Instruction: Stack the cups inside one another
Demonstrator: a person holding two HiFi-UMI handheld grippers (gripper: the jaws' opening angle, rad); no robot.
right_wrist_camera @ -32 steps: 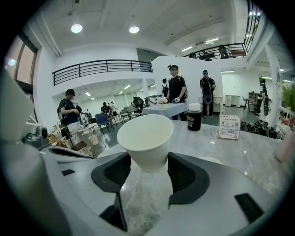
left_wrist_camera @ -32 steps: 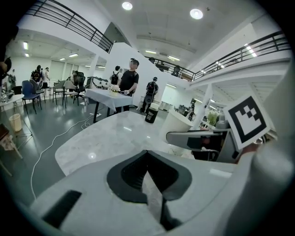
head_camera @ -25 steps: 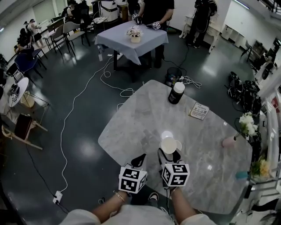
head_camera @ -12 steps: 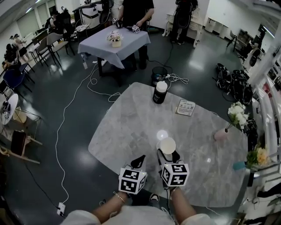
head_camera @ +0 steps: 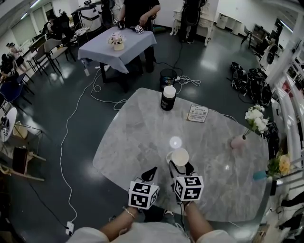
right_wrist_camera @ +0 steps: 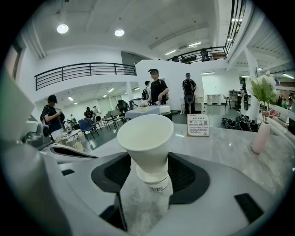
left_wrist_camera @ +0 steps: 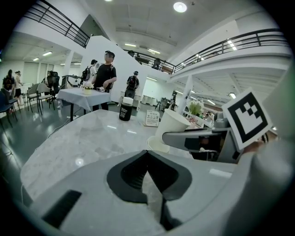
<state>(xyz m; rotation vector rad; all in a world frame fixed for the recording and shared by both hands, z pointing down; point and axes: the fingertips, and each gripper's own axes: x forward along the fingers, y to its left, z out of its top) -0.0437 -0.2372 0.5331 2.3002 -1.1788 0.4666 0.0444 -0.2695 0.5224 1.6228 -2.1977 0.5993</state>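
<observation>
The left gripper (head_camera: 152,171) is being held low over the near edge of a pale grey, veined marble table (head_camera: 137,137). Its jaws are being pressed together at the tips, with nothing between them. Just to its right, the right gripper (head_camera: 182,166) is being closed on a white paper cup (head_camera: 181,156). The cup is being gripped by its lower body, mouth up and slightly tilted.

The rim of a second white cup (left_wrist_camera: 156,144) is being shown just below and to the left of the held one. Whether the held cup is seated inside it cannot be told.

Just beyond the cups, a round spot of ceiling light (head_camera: 175,141) is being reflected in the marble. Farther along the table, a black canister with a white lid (head_camera: 167,98) is being shown upright, with a small printed card (head_camera: 197,113) beside it. Near the right edge, white flowers (head_camera: 255,119) are being carried in a pale pink vase (head_camera: 237,142).

Past the table, lamps are being mirrored in a dark glossy floor (head_camera: 61,95), and a white cable (head_camera: 66,137) is being trailed across it. At the far end, a table draped in a blue-grey cloth (head_camera: 111,50) is being attended by standing people (head_camera: 137,9). It is flanked by chairs (head_camera: 47,47) on the left, and dark bags (head_camera: 247,78) lie on the floor off to the right.
</observation>
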